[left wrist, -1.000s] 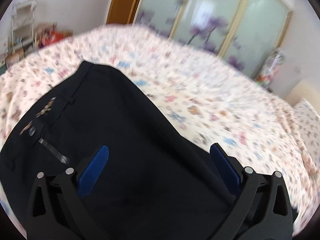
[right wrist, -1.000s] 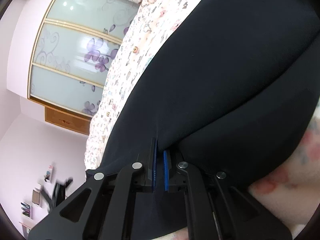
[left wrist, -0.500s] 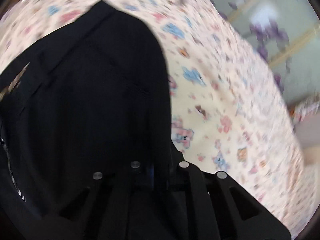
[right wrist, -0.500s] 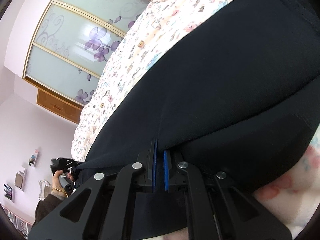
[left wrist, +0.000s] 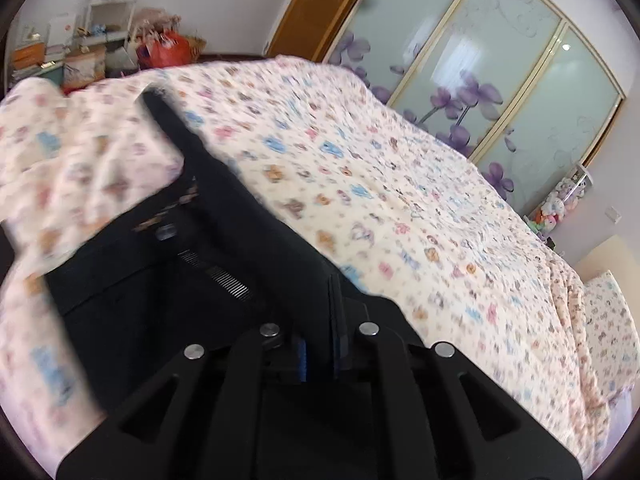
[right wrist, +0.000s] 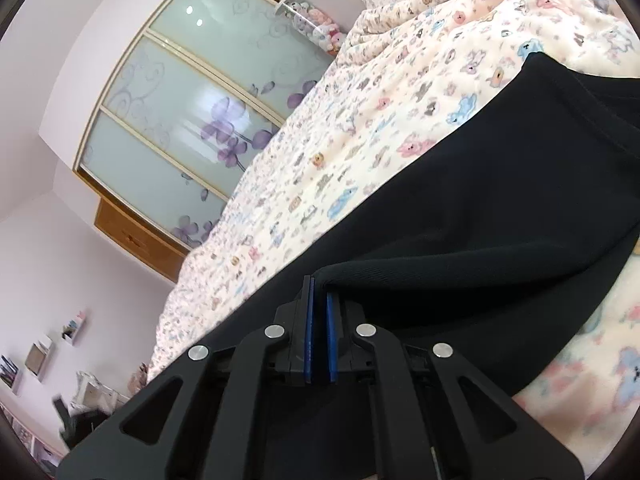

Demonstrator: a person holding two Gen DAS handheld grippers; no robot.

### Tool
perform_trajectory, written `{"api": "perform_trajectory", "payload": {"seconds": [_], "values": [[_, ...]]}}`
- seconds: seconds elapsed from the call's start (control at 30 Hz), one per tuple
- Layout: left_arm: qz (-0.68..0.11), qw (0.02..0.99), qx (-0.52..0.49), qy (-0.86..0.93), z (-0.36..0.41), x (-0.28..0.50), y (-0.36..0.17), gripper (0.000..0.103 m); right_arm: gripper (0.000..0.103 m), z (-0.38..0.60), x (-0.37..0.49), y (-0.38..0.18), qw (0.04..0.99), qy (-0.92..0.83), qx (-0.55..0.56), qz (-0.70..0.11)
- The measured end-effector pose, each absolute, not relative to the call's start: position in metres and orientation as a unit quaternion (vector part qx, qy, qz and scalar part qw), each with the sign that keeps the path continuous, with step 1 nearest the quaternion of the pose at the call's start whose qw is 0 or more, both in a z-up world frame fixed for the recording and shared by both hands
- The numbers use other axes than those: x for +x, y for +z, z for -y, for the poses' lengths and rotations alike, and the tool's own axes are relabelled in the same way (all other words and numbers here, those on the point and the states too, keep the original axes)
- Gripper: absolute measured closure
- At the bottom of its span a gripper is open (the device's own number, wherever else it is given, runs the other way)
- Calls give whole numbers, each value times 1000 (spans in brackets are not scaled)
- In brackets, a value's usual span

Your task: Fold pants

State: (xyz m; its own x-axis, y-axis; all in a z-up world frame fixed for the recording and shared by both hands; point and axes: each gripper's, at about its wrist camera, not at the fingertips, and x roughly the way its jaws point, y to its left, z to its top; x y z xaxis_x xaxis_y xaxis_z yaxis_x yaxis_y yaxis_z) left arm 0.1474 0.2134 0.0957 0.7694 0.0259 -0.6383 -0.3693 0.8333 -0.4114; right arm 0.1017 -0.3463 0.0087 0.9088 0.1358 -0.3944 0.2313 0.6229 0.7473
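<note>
Dark navy pants (left wrist: 168, 272) lie on a bed with a cartoon-print cover (left wrist: 380, 184). In the left wrist view the waistband end shows a button and a zipper, and my left gripper (left wrist: 320, 344) is shut on a raised edge of the fabric, which runs up and away from the blue pads. In the right wrist view the pants (right wrist: 480, 208) stretch across the bed, and my right gripper (right wrist: 319, 304) is shut on a fold of the cloth at its edge, lifted off the cover.
Frosted sliding wardrobe doors with purple flowers (left wrist: 480, 80) stand beyond the bed. A cluttered shelf and a red bag (left wrist: 160, 48) sit at the far left. Stuffed toys (right wrist: 316, 26) stand by the wardrobe. The print bedcover (right wrist: 360, 140) spreads wide beside the pants.
My left gripper went from wide open over the pants to shut on the waistband edge, then pulled it up and sideways. My right gripper kept its grip and rose a little.
</note>
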Motion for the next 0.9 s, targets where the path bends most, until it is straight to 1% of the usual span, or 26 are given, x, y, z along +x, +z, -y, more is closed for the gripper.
{"api": "perform_trajectory", "payload": {"seconds": [0.13, 0.2, 0.37, 0.43, 0.53, 0.6, 0.63, 0.67, 0.7, 0.73, 0.8, 0.87, 0.9], "values": [[-320, 903, -258, 125, -218, 86, 75, 93, 97, 348, 94, 10, 877, -22, 433, -207], [-333, 892, -279, 127, -222, 67, 55, 93, 97, 347, 88, 6, 875, -30, 432, -217], [-358, 862, -327, 146, -236, 46, 6, 93, 97, 339, 78, -1, 873, -53, 414, -251], [-361, 860, -327, 154, -230, 51, -3, 93, 97, 340, 71, -7, 871, -68, 408, -266], [-362, 862, -315, 166, -226, 50, -7, 88, 97, 344, 67, -18, 856, -80, 412, -303], [-362, 869, -293, 168, -219, 49, -2, 80, 95, 345, 68, -21, 846, -67, 414, -330], [-360, 874, -280, 170, -214, 47, 3, 66, 95, 344, 66, -22, 841, -59, 416, -341], [-356, 877, -273, 171, -210, 45, 5, 49, 95, 345, 62, -22, 835, -44, 416, -357], [-345, 884, -260, 177, -205, 38, 11, 41, 95, 347, 58, -21, 832, -37, 417, -364], [-333, 890, -250, 186, -200, 31, 15, 31, 95, 349, 51, -20, 830, -32, 421, -366], [-304, 903, -237, 188, -188, 18, 26, 24, 95, 362, 34, -13, 826, -28, 436, -356], [-283, 914, -233, 176, -173, 11, 37, 10, 95, 386, 17, -6, 824, -39, 456, -334], [-274, 918, -231, 170, -165, 9, 41, 9, 95, 401, 9, -2, 823, -54, 465, -323]]}}
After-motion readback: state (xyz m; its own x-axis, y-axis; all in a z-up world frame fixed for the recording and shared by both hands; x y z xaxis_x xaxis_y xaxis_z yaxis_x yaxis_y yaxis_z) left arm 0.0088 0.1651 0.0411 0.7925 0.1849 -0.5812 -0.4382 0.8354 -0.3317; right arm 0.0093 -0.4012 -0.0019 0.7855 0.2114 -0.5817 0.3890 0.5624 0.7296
